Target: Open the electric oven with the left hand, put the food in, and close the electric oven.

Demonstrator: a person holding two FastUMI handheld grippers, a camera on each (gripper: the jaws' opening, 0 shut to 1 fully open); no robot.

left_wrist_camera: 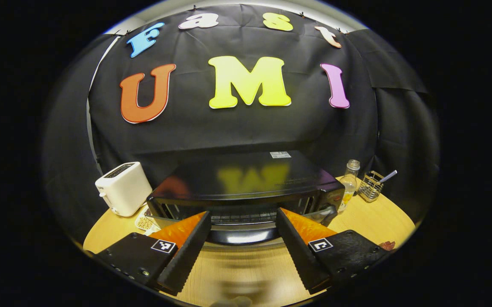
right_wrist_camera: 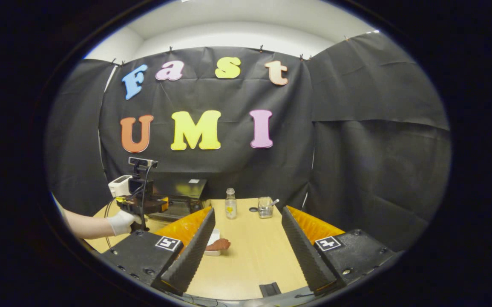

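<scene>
Oven (left_wrist_camera: 246, 187) is seen dead ahead at 12 o'clock of the left claw (left_wrist_camera: 242, 238), fingers parted, handle (left_wrist_camera: 239, 236) crosswise between them. Food (right_wrist_camera: 218, 244) lies on the desk (right_wrist_camera: 250, 256) at 11 o'clock of the open, empty right claw (right_wrist_camera: 246, 256).

Cloth-walled recording booth: oven (left_wrist_camera: 246, 187), toaster (left_wrist_camera: 123, 188) on table (right_wrist_camera: 250, 260).

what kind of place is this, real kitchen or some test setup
Most likely a staged recording booth, not a real kitchen: black cloth wall hung by clips around a single wooden table, with kitchen props set out on it, an electric oven, a white toaster and a glass bottle.
</scene>
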